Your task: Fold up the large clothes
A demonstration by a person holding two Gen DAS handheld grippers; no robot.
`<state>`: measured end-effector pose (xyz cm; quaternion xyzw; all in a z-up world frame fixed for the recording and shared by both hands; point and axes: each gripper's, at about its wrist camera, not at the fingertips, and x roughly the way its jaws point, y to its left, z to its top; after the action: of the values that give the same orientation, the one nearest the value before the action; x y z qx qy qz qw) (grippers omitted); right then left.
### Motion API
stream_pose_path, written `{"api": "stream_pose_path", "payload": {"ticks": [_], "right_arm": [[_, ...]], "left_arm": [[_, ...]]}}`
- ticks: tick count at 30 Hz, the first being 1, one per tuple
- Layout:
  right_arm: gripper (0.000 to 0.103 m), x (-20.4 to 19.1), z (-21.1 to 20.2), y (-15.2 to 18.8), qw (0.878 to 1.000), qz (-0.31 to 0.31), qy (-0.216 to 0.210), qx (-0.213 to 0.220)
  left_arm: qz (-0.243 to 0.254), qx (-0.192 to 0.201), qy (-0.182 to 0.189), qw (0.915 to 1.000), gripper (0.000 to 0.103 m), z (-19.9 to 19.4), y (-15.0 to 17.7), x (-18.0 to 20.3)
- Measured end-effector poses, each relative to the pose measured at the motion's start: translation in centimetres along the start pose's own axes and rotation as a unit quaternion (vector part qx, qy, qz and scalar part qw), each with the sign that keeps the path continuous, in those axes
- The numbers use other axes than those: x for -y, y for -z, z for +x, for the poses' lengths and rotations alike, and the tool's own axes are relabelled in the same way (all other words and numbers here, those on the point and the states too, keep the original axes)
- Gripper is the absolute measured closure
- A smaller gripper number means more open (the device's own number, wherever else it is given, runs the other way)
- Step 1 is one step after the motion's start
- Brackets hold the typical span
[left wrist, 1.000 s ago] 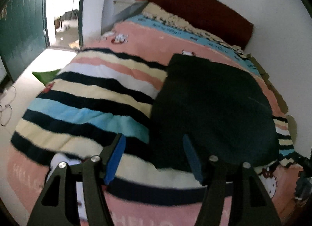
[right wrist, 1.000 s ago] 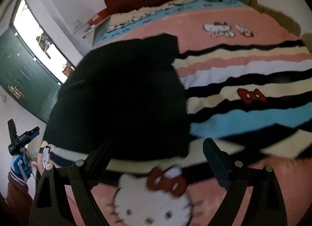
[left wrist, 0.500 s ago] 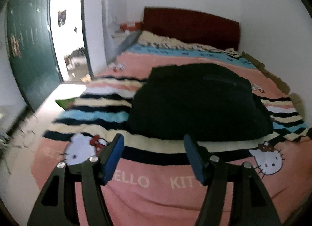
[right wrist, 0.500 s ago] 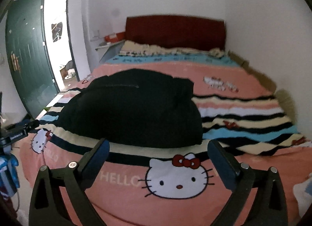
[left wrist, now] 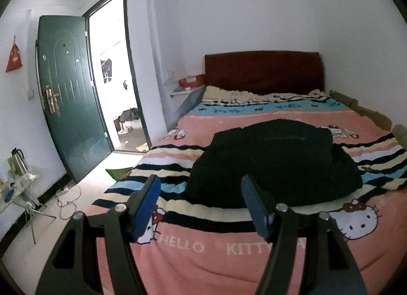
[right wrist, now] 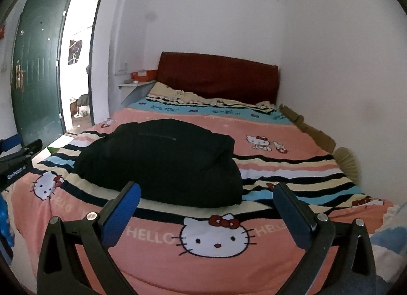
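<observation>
Both the left gripper (left wrist: 201, 204) and right gripper (right wrist: 207, 214), gaping and empty, have pulled back from the folded black garment (right wrist: 162, 160) near the bed's (right wrist: 254, 122) foot edge.

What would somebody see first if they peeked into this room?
Probably the pink cat-face blanket covering the whole bed, with a big white cat face near the front edge. A dark folded garment lies in a heap on its stripes. The green door stands open on the left, bright daylight beside it.
</observation>
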<state>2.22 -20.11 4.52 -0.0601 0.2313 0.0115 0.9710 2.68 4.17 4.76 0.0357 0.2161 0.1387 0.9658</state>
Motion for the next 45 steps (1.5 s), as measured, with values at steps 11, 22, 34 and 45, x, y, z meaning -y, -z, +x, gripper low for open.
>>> {"api": "stream_pose_path", "payload": {"ticks": [11,22,34,45], "right_arm": [[0.001,-0.7,-0.6,0.3,1.0,-0.001,0.002,0.012],[0.001,-0.5,0.3,0.8,1.0,0.007,0.001,-0.001],[0.001,-0.7,2.5,1.7,1.0,0.008,-0.006,-0.024],[0.001,-0.7,4.7,2.7,0.999,0.013,-0.012,-0.046]], "left_arm": [[0.017,0.008,0.012,0.9998,0.039,-1.4,0.6,1.5],[0.018,-0.012,0.035,0.9992,0.039,-0.4,1.2,2.4],[0.016,-0.041,0.045,0.998,0.039,1.9,2.5,2.9],[0.028,-0.054,0.046,0.9971,0.039,3.5,3.5,3.4]]}}
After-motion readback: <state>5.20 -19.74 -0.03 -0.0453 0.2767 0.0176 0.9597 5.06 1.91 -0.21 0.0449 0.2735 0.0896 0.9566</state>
